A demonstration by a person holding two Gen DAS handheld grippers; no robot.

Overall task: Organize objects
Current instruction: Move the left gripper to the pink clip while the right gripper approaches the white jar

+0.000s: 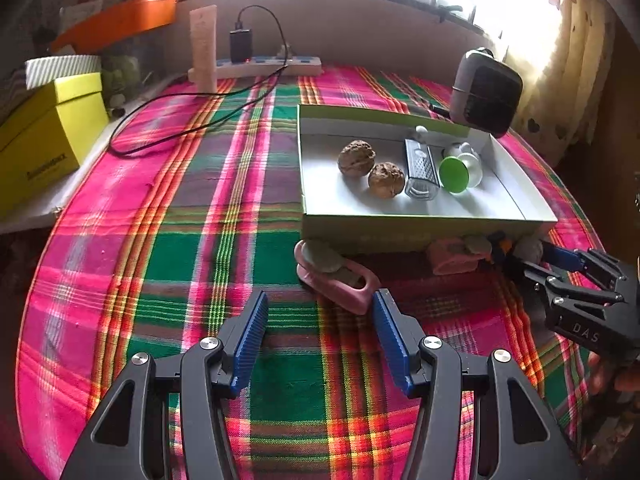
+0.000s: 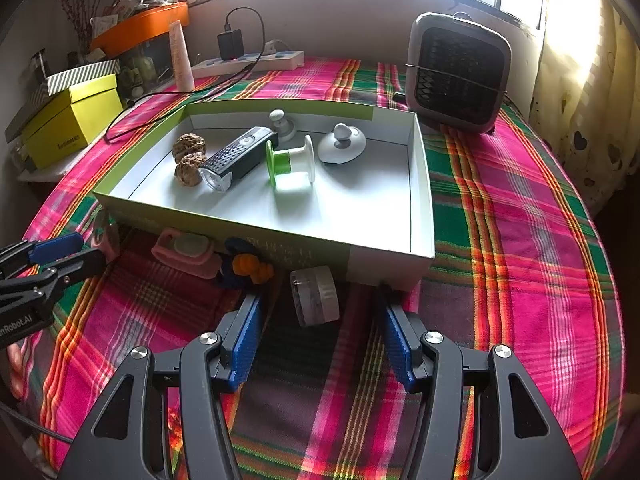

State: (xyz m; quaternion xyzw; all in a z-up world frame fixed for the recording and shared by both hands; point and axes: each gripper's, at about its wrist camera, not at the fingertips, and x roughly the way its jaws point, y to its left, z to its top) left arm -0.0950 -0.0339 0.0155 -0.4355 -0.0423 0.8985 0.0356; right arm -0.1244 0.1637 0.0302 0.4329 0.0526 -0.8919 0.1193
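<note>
A shallow white box with a green rim [image 1: 420, 226] [image 2: 260, 236] holds two walnuts [image 1: 356, 158], a bike light [image 2: 236, 158], a green spool [image 2: 288, 160] and a white knob [image 2: 342, 144]. Loose items lie along its near wall. A pink holder with a grey stone [image 1: 336, 276] lies just ahead of my open left gripper [image 1: 320, 312], its end close to the right fingertip. A second pink holder [image 2: 188, 252] and a blue-and-orange piece [image 2: 248, 266] lie further along. A grey tape roll [image 2: 316, 296] lies untouched between the fingertips of my open right gripper [image 2: 320, 308].
A grey fan heater [image 2: 460, 72] stands behind the box at the right. A power strip with a charger and black cable [image 1: 268, 66] runs along the back. A yellow box [image 1: 44, 136] sits at the left. Plaid cloth [image 1: 180, 260] covers the round table.
</note>
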